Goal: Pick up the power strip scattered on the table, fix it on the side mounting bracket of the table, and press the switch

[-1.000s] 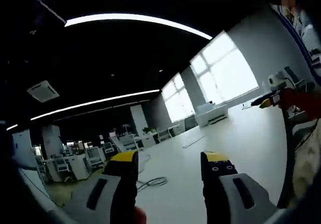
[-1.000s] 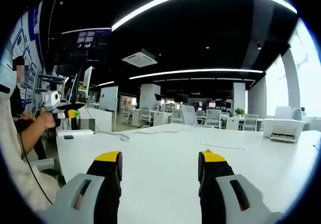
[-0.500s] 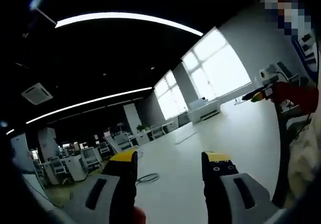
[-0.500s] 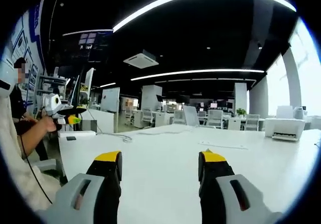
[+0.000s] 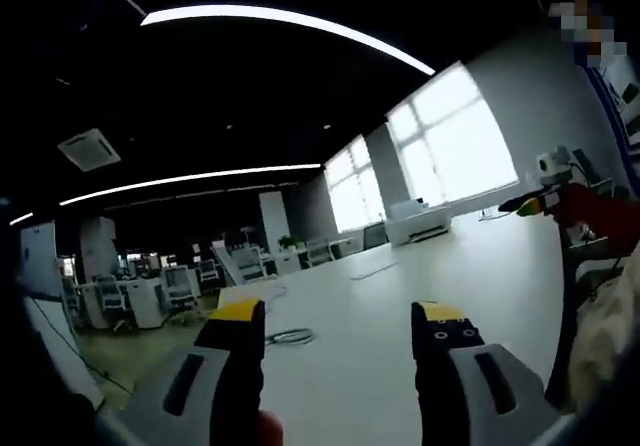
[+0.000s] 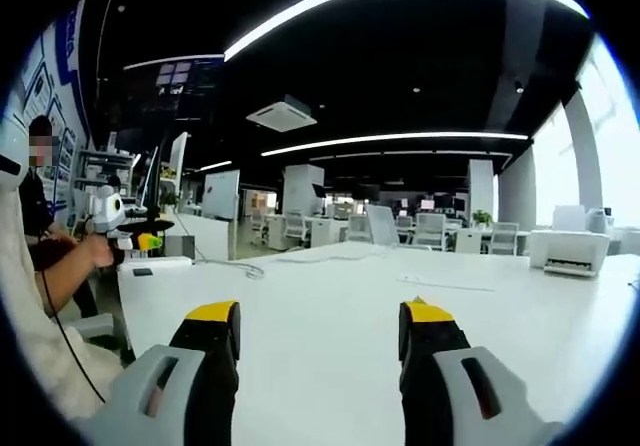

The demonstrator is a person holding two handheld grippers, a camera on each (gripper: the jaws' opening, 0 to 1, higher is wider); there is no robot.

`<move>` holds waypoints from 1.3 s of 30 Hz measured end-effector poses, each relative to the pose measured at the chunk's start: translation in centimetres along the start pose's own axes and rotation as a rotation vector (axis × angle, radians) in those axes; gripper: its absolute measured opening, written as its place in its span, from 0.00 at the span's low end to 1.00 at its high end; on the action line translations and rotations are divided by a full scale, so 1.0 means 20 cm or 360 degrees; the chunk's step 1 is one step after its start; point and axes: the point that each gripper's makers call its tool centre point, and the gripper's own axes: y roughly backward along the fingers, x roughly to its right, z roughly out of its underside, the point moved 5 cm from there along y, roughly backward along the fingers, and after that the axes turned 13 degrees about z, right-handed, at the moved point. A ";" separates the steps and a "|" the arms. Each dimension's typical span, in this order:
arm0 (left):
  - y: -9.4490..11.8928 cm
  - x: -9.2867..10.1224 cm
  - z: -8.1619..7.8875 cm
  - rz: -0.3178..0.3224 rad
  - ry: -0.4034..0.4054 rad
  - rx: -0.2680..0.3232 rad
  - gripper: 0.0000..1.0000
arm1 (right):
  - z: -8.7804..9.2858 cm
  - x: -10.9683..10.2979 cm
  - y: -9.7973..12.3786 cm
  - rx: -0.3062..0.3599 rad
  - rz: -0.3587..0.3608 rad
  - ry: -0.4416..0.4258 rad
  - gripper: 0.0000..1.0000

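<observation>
Both the left gripper [image 5: 338,331] and right gripper [image 6: 318,326] are held wide apart and empty above the table [image 6: 330,296], likely for searching; a cable [image 5: 287,337] lies near its edge.

Left tool [image 5: 340,316] jaws spread and empty, right tool [image 6: 320,316] likewise, both held level
</observation>
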 end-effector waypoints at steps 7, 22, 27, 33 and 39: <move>0.00 0.00 0.02 0.0022 0.0059 0.0024 0.74 | 0.00 0.00 0.00 -0.0003 -0.0003 0.0001 0.62; -0.01 0.01 0.05 0.0043 0.0111 -0.0021 0.75 | 0.00 0.03 0.00 0.0015 0.0019 -0.0005 0.62; 0.00 0.00 0.03 0.0050 0.0128 -0.0029 0.76 | 0.00 0.06 0.00 0.0020 0.0019 -0.0008 0.62; 0.00 -0.01 0.04 0.0076 0.0166 -0.0102 0.75 | 0.00 0.04 0.00 0.0024 0.0015 -0.0012 0.62; 0.01 -0.05 0.01 0.0073 0.0124 -0.0176 0.74 | -0.01 0.02 0.00 0.0036 0.0016 -0.0006 0.62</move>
